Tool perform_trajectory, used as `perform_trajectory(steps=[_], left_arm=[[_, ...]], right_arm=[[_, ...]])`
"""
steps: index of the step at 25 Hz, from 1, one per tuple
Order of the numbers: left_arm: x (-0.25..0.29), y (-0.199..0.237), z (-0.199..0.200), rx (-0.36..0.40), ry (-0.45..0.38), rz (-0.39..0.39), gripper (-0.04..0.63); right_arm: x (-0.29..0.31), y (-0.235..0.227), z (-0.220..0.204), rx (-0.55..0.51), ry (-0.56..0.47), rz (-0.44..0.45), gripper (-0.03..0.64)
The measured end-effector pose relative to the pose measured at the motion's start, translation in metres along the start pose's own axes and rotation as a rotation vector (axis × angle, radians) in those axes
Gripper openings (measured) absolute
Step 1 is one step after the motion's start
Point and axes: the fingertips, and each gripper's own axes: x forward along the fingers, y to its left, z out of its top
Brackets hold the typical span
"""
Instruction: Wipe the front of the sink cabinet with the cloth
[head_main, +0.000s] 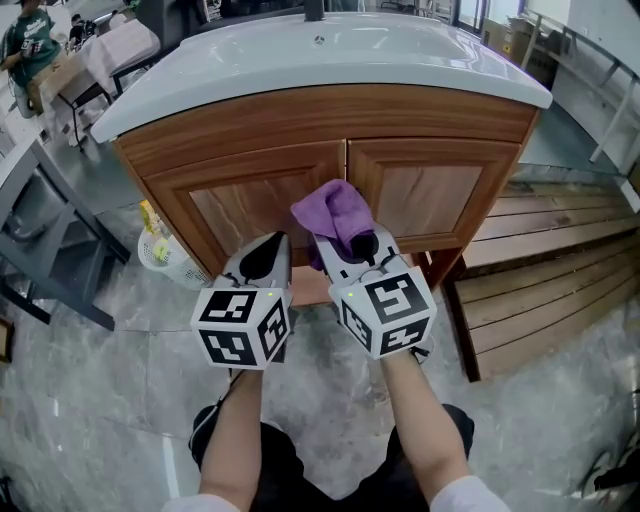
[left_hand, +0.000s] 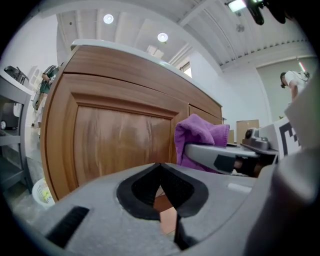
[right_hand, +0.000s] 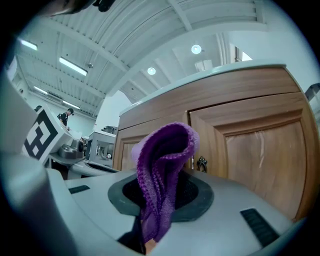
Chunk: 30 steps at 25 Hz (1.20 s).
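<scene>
The sink cabinet (head_main: 330, 170) is brown wood with two doors under a white basin top (head_main: 330, 55). My right gripper (head_main: 352, 240) is shut on a purple cloth (head_main: 337, 214), which bunches up above its jaws just in front of the gap between the doors. In the right gripper view the cloth (right_hand: 162, 170) stands folded out of the right gripper (right_hand: 159, 200), with the right door (right_hand: 260, 155) and a small knob (right_hand: 201, 163) behind. My left gripper (head_main: 263, 256) is beside it, shut and empty. The left gripper (left_hand: 161, 186) faces the left door (left_hand: 115, 145), cloth (left_hand: 197, 137) at its right.
A white basket (head_main: 165, 255) with a yellow bottle stands on the floor left of the cabinet. Wooden slatted pallets (head_main: 545, 270) lie to the right. A grey metal frame (head_main: 50, 250) is at the far left, with a person (head_main: 25, 40) beyond it.
</scene>
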Motion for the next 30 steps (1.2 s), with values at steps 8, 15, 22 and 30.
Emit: perform_trajectory(steps=[8, 15, 22, 30], left_arm=[[0.013, -0.016, -0.001, -0.006, -0.001, -0.043, 0.006], [0.021, -0.029, 0.001, -0.01, -0.011, -0.08, 0.006], [0.027, -0.04, 0.0, -0.013, -0.01, -0.099, 0.006], [0.031, -0.044, -0.001, -0.011, -0.007, -0.109, 0.006]], right_arm=[[-0.017, -0.022, 0.0, 0.058, -0.013, -0.024, 0.087], [-0.032, -0.047, -0.002, 0.036, 0.0, -0.078, 0.087], [-0.045, -0.078, -0.006, 0.009, 0.022, -0.134, 0.087], [-0.059, -0.114, -0.012, -0.043, 0.054, -0.208, 0.087]])
